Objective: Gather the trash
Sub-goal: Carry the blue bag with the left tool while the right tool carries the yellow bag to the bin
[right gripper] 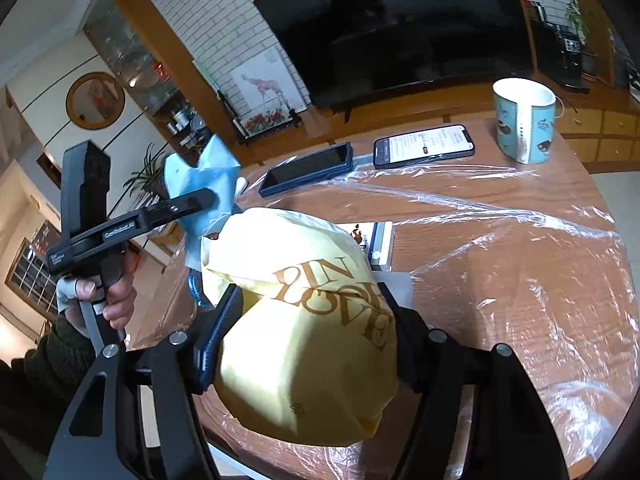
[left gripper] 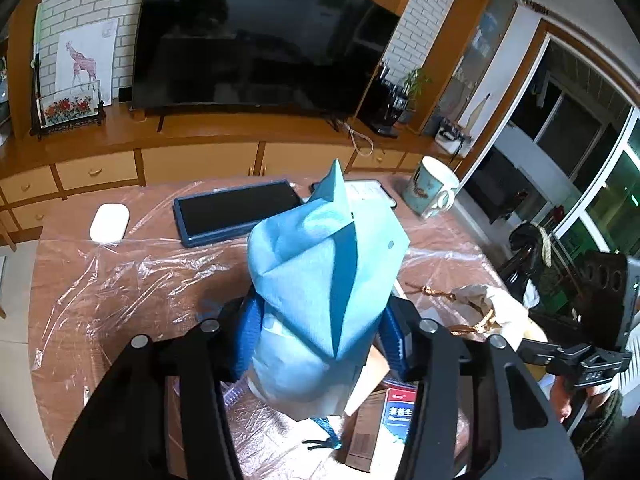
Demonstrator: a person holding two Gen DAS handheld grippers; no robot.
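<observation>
A crumpled light-blue bag (left gripper: 320,276) fills the middle of the left wrist view, lifted above the round wooden table (left gripper: 132,280). My left gripper (left gripper: 320,328) is shut on it, its blue pads pressing both sides. In the right wrist view a pale yellow bag (right gripper: 308,344) with gold lettering sits between the pads of my right gripper (right gripper: 312,320), which is shut on it. The blue bag (right gripper: 200,184) and a hand holding the left gripper show at that view's left. The yellow bag (left gripper: 492,304) with its gold cord appears at the right of the left wrist view.
Clear plastic film (right gripper: 500,248) covers the table. On it lie a lit phone (right gripper: 424,146), a dark phone (right gripper: 308,170), a white mouse (left gripper: 109,222), a blue mug (right gripper: 524,120) and a small box (left gripper: 380,420) below the blue bag. A TV (left gripper: 256,40) stands on the cabinet behind.
</observation>
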